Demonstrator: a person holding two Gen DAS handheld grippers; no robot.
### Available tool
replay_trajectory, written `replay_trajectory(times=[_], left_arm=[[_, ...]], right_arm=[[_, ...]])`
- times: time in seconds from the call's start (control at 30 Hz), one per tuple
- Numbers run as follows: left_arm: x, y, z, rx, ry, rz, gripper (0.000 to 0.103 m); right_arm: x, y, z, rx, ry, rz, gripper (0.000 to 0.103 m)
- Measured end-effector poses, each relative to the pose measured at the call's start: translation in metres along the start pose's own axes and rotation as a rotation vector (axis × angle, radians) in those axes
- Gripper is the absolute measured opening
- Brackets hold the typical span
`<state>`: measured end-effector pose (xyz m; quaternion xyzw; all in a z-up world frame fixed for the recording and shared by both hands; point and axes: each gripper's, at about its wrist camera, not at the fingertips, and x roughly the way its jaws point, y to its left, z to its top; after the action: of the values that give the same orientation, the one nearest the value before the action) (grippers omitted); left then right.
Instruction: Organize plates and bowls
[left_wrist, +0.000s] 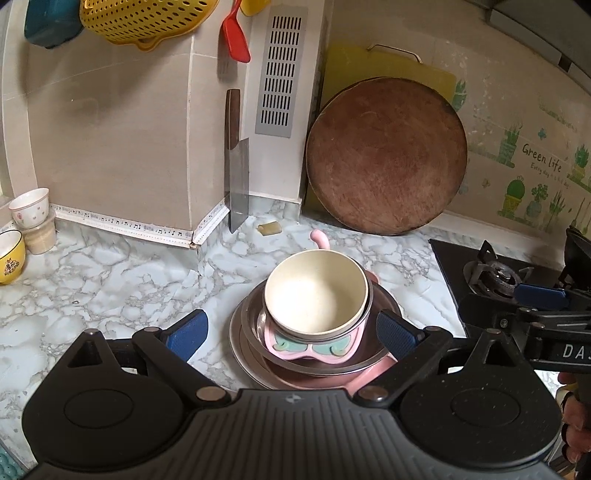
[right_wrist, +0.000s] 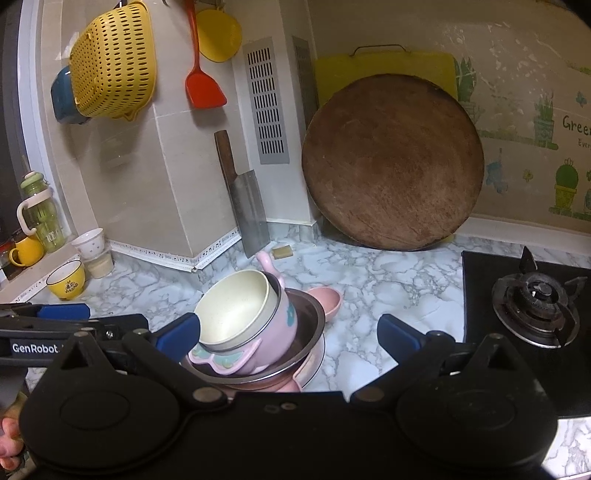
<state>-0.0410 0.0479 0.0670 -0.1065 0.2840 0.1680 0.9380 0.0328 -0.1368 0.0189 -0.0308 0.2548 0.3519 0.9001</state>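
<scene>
A stack of dishes sits on the marble counter (left_wrist: 110, 273). A cream bowl (left_wrist: 316, 291) nests in a pink bowl with butterfly handles (left_wrist: 314, 349), inside a steel dish (left_wrist: 384, 354), on a steel plate (left_wrist: 240, 354) with a pink dish (left_wrist: 317, 380) between them. My left gripper (left_wrist: 291, 338) is open, its pads on either side of the stack's near edge, holding nothing. In the right wrist view my right gripper (right_wrist: 288, 332) is open and empty; the cream bowl (right_wrist: 236, 308) and pink bowl (right_wrist: 273, 332) lie just right of its left fingertip (right_wrist: 181, 330).
A round wooden board (left_wrist: 386, 155) and a yellow board (left_wrist: 388, 61) lean on the back wall. A cleaver (left_wrist: 236, 177) hangs by the corner. A gas stove (right_wrist: 532, 306) is at the right. A yellow bowl (right_wrist: 68, 282) and stacked cups (right_wrist: 90, 247) stand at the left.
</scene>
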Motion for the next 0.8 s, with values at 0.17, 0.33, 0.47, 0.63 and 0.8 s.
replay_trajectory(times=[0.17, 0.33, 0.47, 0.63, 0.8], left_arm=[[0.0001, -0.0026, -0.0017, 0.004, -0.001, -0.006, 0.099], [0.0007, -0.0052, -0.0032, 0.006, 0.004, -0.013, 0.099], [0.0020, -0.0055, -0.0043, 0.007, 0.012, -0.013, 0.099], [0.0035, -0.0047, -0.0049, 0.005, 0.020, -0.006, 0.099], [0.0065, -0.0020, -0.0073, -0.025, 0.058, -0.014, 0.099]], right_arm=[[0.0020, -0.0019, -0.0013, 0.027, -0.001, 0.007, 0.103], [0.0026, -0.0002, -0.0038, 0.026, 0.004, 0.018, 0.103], [0.0024, 0.0015, -0.0037, 0.020, -0.001, 0.020, 0.103], [0.0036, 0.0017, -0.0039, 0.019, 0.004, 0.023, 0.103], [0.0048, 0.0029, -0.0044, 0.008, 0.013, 0.025, 0.103]])
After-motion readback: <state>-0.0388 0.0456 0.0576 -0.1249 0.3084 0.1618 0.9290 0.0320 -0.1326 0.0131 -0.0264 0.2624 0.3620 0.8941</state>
